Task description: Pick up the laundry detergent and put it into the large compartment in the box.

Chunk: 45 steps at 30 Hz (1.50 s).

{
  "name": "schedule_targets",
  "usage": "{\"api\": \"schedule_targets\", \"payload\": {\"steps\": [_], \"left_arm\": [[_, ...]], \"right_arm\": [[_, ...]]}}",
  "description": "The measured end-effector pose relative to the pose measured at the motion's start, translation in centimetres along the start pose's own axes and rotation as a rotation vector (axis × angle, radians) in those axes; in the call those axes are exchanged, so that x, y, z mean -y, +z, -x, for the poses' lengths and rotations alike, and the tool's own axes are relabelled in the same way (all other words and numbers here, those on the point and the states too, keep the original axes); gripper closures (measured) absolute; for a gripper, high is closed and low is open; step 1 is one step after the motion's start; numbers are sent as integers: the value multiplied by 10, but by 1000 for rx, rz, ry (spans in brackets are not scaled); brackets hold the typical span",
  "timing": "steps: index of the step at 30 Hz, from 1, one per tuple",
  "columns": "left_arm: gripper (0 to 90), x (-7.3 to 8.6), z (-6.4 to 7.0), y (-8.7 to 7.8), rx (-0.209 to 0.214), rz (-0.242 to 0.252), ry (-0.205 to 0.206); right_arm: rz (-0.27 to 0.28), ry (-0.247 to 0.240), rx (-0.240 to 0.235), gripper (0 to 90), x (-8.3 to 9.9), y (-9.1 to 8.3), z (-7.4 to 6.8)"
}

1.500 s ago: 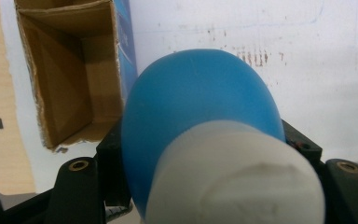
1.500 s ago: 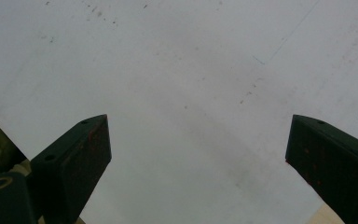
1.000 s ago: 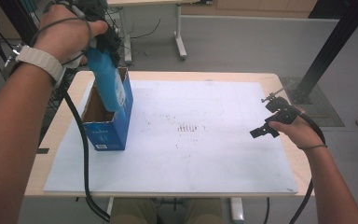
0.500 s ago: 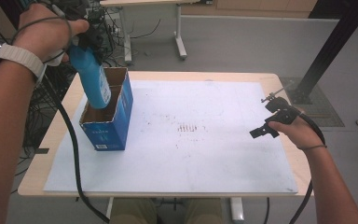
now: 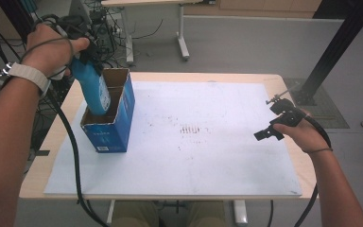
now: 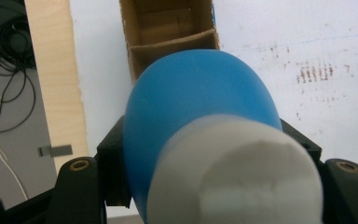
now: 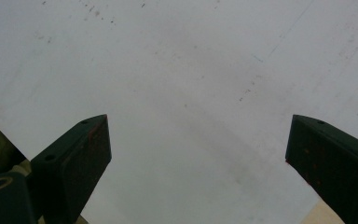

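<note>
A blue bottle [image 5: 93,92] with a white cap leans over an open blue cardboard box [image 5: 108,135] at the table's left. Its lower end is inside the box's nearer compartment. My left gripper [image 5: 86,64] is shut on the bottle's upper part. In the left gripper view the bottle [image 6: 200,107] sits between the jaws of the left gripper [image 6: 209,177], cap toward the camera, and the box's brown divided inside [image 6: 168,28] shows beyond it. My right gripper [image 5: 268,132] hovers open over the right of the white sheet, and in its own view the right gripper [image 7: 198,144] holds nothing.
A white sheet [image 5: 203,156] covers most of the wooden table [image 5: 290,94], with faint dark marks [image 5: 189,128] near its middle. Cables [image 5: 71,156] trail off the table's left edge. A black post [image 5: 331,52] stands beyond the right corner.
My left hand moved left and then down, so the bottle now leans more and sits lower in the box. The right gripper has stayed where it was.
</note>
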State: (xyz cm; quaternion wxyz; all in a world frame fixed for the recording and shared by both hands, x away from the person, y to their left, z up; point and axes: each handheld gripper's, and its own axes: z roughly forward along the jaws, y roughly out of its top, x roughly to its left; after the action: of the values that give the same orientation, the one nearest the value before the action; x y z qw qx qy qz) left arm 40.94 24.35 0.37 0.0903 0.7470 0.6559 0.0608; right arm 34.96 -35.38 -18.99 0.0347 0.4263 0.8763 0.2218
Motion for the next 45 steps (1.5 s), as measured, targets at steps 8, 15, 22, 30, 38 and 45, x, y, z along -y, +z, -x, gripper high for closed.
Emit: {"api": "schedule_targets", "payload": {"steps": [8,15,22,30,38,45], "left_arm": [[362,0,-5,29,4,-13,3],[363,5,-6,59,4,-8,9],[363,7,-5,86,8,-22,12],[363,10,-4,116,-5,-35,14],[363,11,-8,137,2,-49,18],[363,9,-7,151,-1,-73,27]], "right_arm": [[-7,7,-4,63,0,5,-1],[-8,4,-5,63,0,8,-2],[-16,9,-11,63,0,11,-3],[-24,14,-14,63,1,15,-2],[-27,13,-16,63,0,17,-3],[-29,21,-17,63,1,19,-2]]}}
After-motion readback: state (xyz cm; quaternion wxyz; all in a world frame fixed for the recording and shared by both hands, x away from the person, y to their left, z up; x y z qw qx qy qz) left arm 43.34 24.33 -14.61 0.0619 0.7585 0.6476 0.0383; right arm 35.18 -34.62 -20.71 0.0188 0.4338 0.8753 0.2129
